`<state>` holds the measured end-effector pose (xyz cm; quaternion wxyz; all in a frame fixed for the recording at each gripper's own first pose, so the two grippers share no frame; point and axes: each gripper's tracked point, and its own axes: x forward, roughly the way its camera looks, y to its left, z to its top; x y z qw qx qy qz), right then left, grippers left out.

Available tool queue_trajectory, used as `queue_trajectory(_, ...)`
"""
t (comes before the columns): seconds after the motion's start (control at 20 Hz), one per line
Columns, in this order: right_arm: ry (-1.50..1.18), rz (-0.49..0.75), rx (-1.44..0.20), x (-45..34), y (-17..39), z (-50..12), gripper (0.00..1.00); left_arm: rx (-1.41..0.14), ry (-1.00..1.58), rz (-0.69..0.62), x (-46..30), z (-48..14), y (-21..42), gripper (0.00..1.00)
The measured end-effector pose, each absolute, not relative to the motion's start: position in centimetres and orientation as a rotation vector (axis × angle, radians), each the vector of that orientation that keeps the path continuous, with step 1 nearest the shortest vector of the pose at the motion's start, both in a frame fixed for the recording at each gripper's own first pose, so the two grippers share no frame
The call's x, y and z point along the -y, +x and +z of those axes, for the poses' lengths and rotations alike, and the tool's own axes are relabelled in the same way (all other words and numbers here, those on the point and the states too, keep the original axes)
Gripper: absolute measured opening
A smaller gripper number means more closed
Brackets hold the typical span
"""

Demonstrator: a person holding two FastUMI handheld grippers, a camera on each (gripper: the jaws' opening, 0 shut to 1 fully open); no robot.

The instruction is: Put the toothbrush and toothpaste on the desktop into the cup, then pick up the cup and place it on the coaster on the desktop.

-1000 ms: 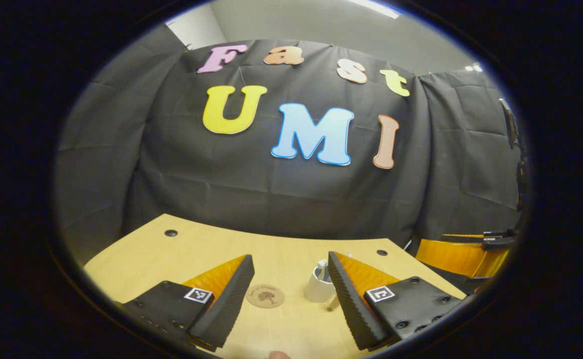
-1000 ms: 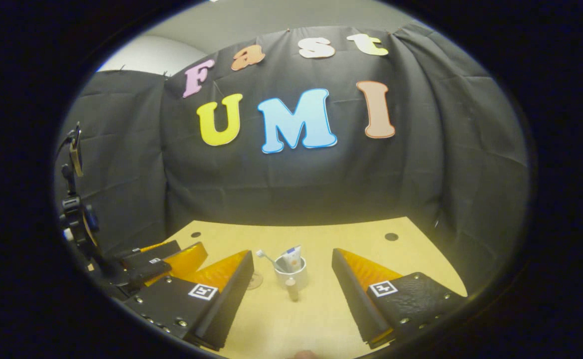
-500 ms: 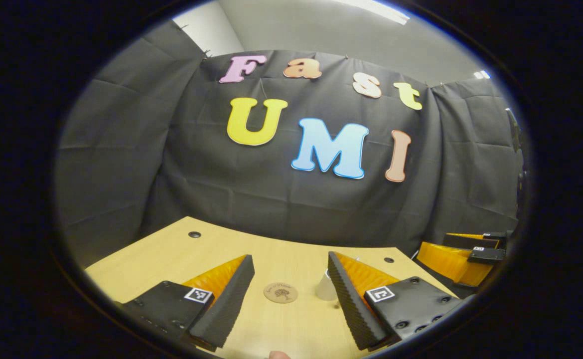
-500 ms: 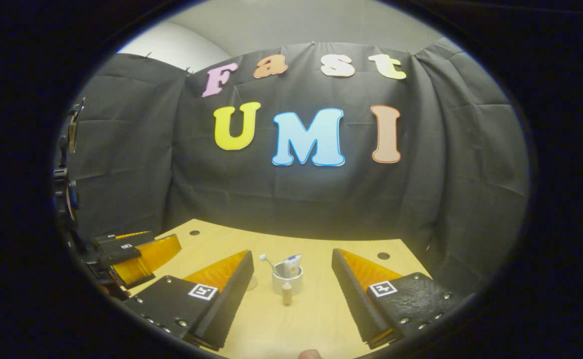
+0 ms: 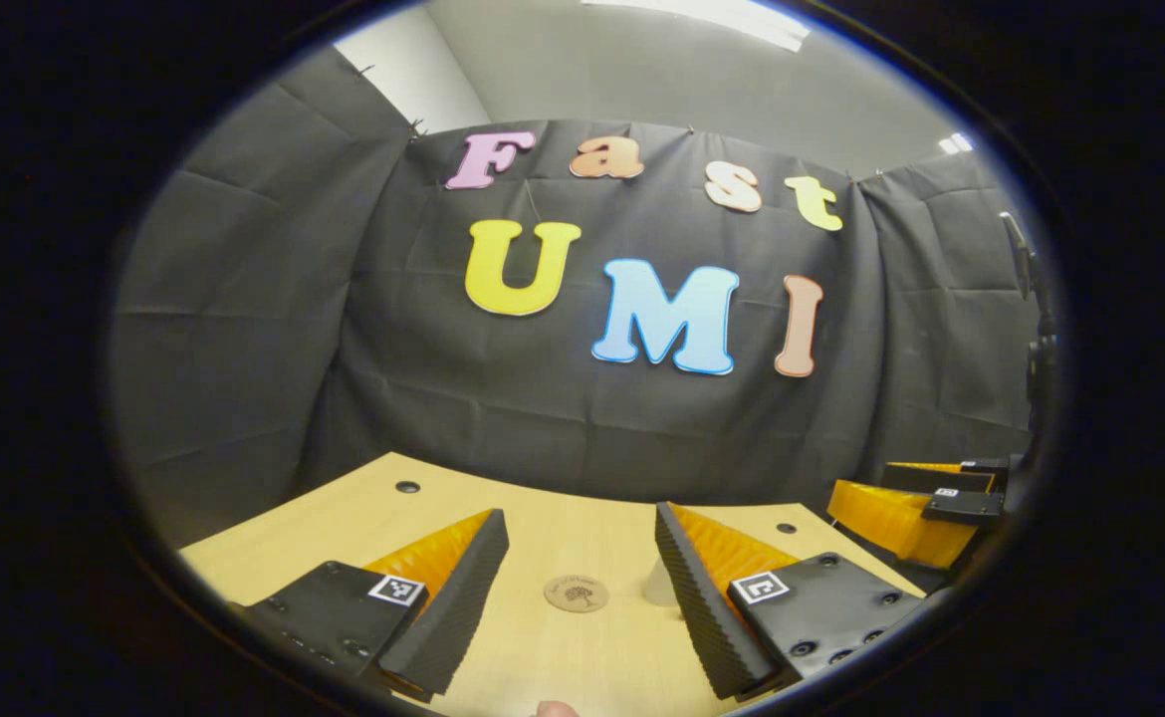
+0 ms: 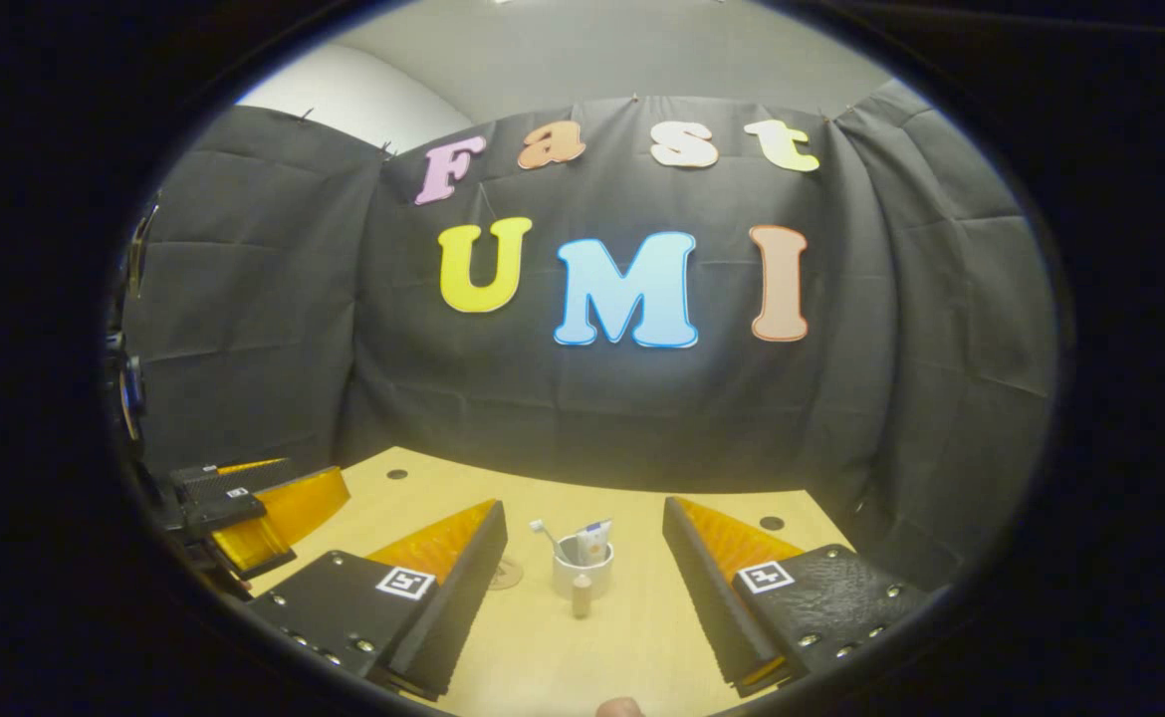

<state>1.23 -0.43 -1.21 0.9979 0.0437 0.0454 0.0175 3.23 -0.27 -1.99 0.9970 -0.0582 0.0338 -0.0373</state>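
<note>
Listing the worktop (image 6: 642, 637) as it stands: one white cup (image 6: 582, 570), upright, holding the toothbrush (image 6: 546, 533) (bristle end up, leaning to the left in the right gripper view) and the toothpaste (image 6: 594, 538) (standing nearly upright beside it); one small brown item (image 6: 581, 596) just in front of the cup, too small to identify; one round coaster (image 5: 576, 594), flat and bare, with the cup well apart from it. Right hand-held gripper (image 6: 582, 588): fingers spread wide, nothing between them, held back from the cup, which lies straight ahead on the midline between the two fingers. Left hand-held gripper (image 5: 578, 588): fingers likewise spread and empty, the coaster lying ahead between them and the cup (image 5: 658, 586) half hidden behind its right finger. In the right gripper view the coaster (image 6: 506, 573) sits to the left of the cup, partly behind the left finger. Judgement: loading appears done and the carry remains; the right hand-held gripper looks better aligned, since the cup's vertical axis is centred in its opening, so a straight forward approach should bracket the cup wall. The transfer then runs leftward toward the coaster. Risk (modest): the small brown item lies on the approach line.
</note>
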Motion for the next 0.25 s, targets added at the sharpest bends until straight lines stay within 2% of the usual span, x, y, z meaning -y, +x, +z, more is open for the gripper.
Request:
queue_trajectory(0.2,0.093,0.037,-0.096,0.56,1.32,-1.26,0.96,-0.054,-0.119,-0.077,0.5,-1.54,3.53,0.95)
queue_trajectory(0.25,0.095,0.036,-0.096,0.62,1.38,-1.29,0.94,-0.054,-0.122,-0.078,0.5,-1.52,3.58,0.96)
